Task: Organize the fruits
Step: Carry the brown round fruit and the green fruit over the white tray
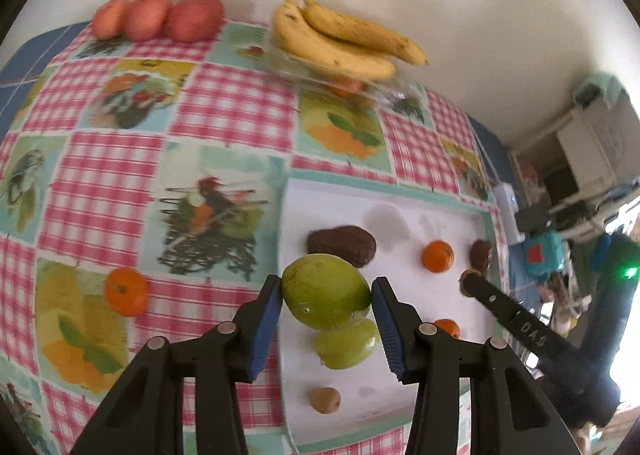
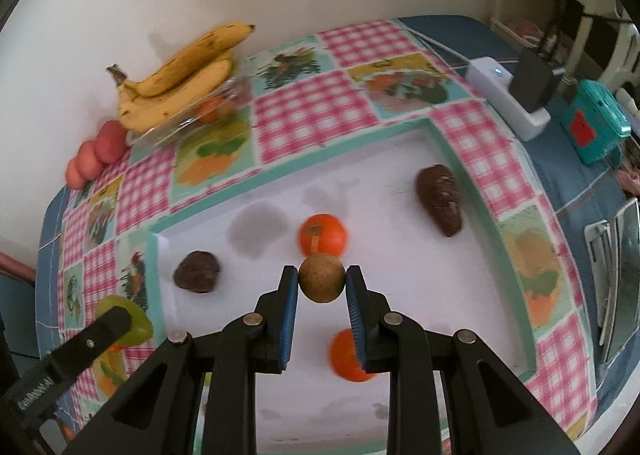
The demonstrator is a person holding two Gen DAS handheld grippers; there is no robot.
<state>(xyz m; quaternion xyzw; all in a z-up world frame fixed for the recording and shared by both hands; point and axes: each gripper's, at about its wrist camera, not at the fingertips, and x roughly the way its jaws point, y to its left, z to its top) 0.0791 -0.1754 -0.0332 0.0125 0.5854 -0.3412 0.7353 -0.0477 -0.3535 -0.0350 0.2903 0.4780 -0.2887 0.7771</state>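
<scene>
Left wrist view looks down on the left gripper (image 1: 326, 297), whose blue pads pinch a green mango (image 1: 326, 292), lifted above the white tray (image 1: 400, 223). Below it on the tray lies a second green mango (image 1: 347, 344), with a small brown fruit (image 1: 325, 400) nearer the camera, a dark avocado (image 1: 342, 245) beyond and an orange (image 1: 438, 256) to the right. Another orange (image 1: 126, 292) sits on the checked tablecloth (image 1: 224, 111); bananas (image 1: 340, 39) lie far back.

Right wrist view shows the right gripper (image 2: 322, 283) clamped on a round brown speckled fruit (image 2: 322, 278) over the tray (image 2: 400, 315). An orange (image 2: 322, 234) sits just behind it, one more orange (image 2: 349, 355) beneath the right finger, and dark avocados left (image 2: 197, 271) and right (image 2: 439, 199).
</scene>
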